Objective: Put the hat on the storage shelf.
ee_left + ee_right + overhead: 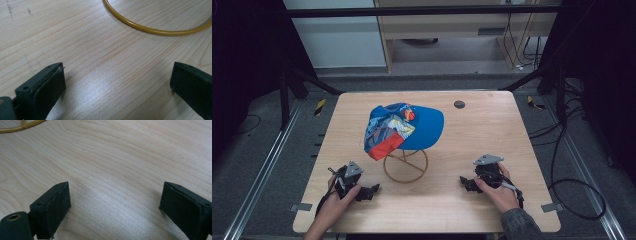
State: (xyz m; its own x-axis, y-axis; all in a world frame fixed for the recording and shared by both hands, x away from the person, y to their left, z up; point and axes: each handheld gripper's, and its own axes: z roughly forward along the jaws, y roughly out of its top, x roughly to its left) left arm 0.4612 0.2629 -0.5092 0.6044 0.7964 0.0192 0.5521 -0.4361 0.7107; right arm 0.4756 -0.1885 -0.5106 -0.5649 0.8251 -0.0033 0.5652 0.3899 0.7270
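Overhead, blue cap on wire stand, both tongs spread wide

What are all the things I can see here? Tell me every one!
cap: one, blue with colourful patches, perched on the stand at table centre
wire stand: one, yellow-gold, ring base on the table between the grippers
table: one, light wood
round plug: one, dark, far table edge
left gripper: one, black, jaws open, near left, on the table
right gripper: one, black, jaws open, near right
hands: two, each holding a gripper
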